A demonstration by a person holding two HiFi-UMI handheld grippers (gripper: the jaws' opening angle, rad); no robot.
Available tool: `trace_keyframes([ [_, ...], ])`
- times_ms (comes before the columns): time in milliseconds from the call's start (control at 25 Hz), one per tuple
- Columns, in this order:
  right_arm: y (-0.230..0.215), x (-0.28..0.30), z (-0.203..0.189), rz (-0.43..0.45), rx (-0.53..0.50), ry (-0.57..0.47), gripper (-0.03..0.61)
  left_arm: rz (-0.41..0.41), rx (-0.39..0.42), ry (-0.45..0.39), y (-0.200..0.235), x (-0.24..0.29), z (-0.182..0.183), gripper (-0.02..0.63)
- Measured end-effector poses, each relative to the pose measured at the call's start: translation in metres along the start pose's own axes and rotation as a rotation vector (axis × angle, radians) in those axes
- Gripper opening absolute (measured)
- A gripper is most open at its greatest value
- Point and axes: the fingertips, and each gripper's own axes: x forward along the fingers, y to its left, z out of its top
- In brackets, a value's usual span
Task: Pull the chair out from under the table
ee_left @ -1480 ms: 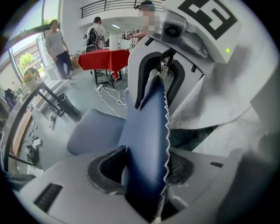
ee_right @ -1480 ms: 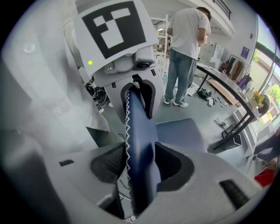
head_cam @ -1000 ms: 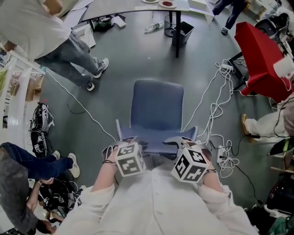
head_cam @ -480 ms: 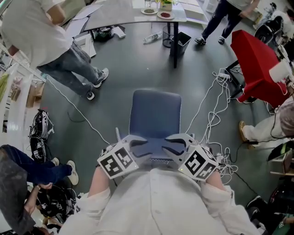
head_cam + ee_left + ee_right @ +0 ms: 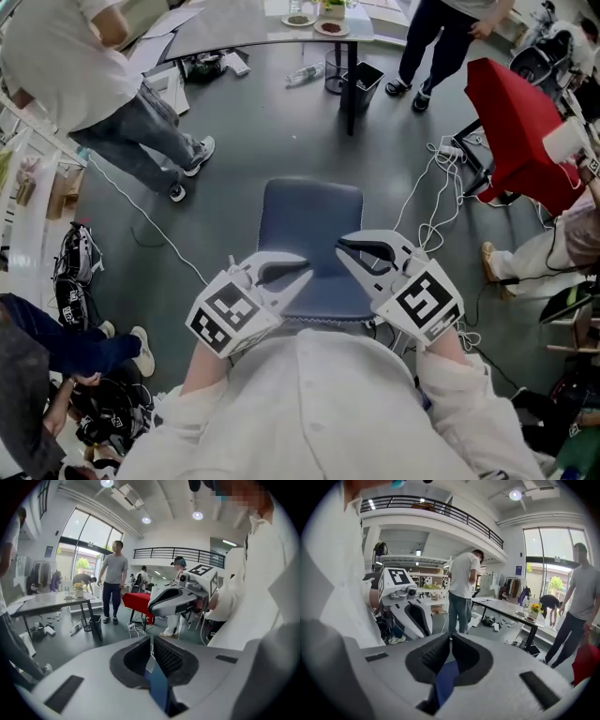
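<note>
A blue chair (image 5: 310,225) stands on the grey floor just ahead of me, well short of the grey table (image 5: 244,36) at the far end. Both grippers hover above the chair's near edge and touch nothing. The left gripper (image 5: 302,265) points right. The right gripper (image 5: 343,246) points left, so their tips nearly face each other. In the left gripper view, the left gripper (image 5: 151,640) is closing, its tips together with nothing between them. The right gripper (image 5: 450,637) is closing too and holds nothing. The blue in both gaps is the chair seat below.
White cables (image 5: 433,211) trail over the floor right of the chair, beside a red covered stand (image 5: 516,122). A person in jeans (image 5: 141,131) stands at the far left and another by the table (image 5: 427,47). A black bin (image 5: 360,82) sits under the table. Bags (image 5: 77,267) lie at the left.
Both grippers have lifted off the chair's near edge and come up toward me. Their jaws, open half a second ago, have come together. The chair looks unmoved.
</note>
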Motion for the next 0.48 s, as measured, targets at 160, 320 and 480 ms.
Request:
trace_keyframes([
  [160, -0.002, -0.004, 0.005, 0.029, 0.002, 0.015, 0.004, -0.004, -0.057, -0.051, -0.003, 0.006, 0.011, 0.023],
  [320, 0.003, 0.0, -0.006, 0.097, -0.038, 0.074, 0.003, 0.017, -0.095, -0.064, 0.001, 0.012, 0.012, 0.018],
  [480, 0.001, 0.003, -0.011, 0.107, -0.077, 0.11, 0.003, 0.006, -0.109, -0.057, 0.002, 0.018, 0.011, 0.017],
])
